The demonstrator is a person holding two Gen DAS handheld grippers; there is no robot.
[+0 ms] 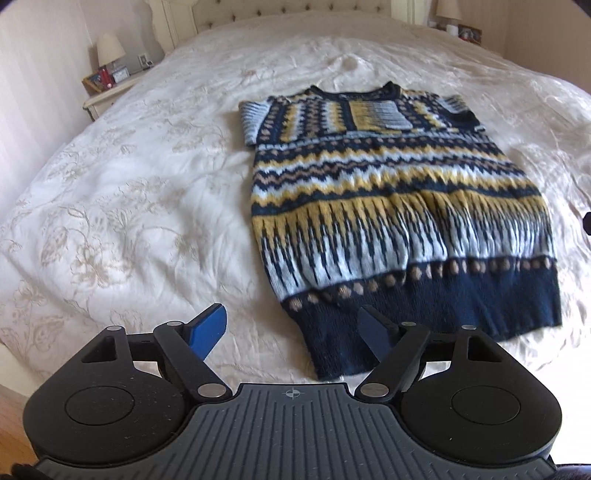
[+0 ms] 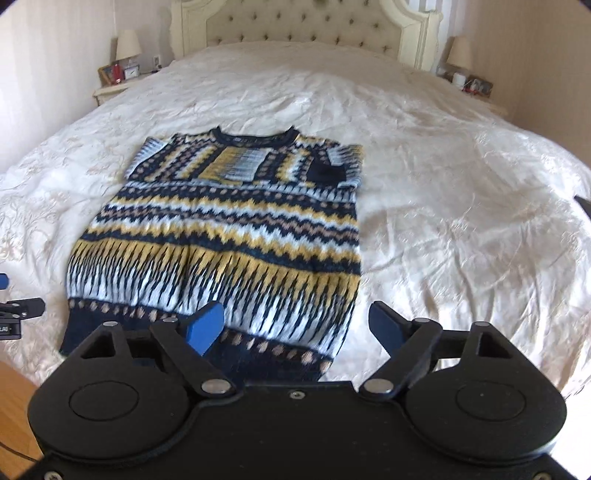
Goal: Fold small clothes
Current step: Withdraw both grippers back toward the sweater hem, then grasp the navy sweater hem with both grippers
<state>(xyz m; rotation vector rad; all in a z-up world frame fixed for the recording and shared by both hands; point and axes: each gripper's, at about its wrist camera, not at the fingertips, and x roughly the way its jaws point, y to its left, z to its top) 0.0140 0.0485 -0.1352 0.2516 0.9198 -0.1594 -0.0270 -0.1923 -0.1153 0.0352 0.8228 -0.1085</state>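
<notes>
- I am standing at the foot of the bed [image 2: 443, 155] with a hand-held gripper in each hand, both hovering above the near end of the sweater [image 2: 229, 229] — neither is touching it as far as I can tell.
- My left hand-held gripper [image 1: 295, 332] is spread wide and holding nothing; its right finger [image 1: 375, 334] is showing over the dark hem band [image 1: 424, 295], its left one over bare bedspread.
- My right hand-held gripper [image 2: 297, 326] is likewise wide apart and empty, hanging over the hem near the sweater's right bottom corner.
- The sweater is lying flat on the white bedspread, nearer the foot than the headboard [image 2: 303, 33], with both sleeves already turned in across the chest — so I am judging that the side folds are done and the bottom-to-top fold is the step now in hand.
- Its long axis is running away from me, hem toward me and neckline [image 2: 255, 134] pointing at the headboard, and the body is sitting slightly skewed.
- The next move, I reckon, is calling for both grippers to come down on the two hem corners, close on the thick knit, and carry the hem up toward the collar evenly so the fold lands square.
- The knit looks bulky and a little rumpled at the hem, so I am expecting to need a deep bite rather than a pinch at the very edge.
</notes>
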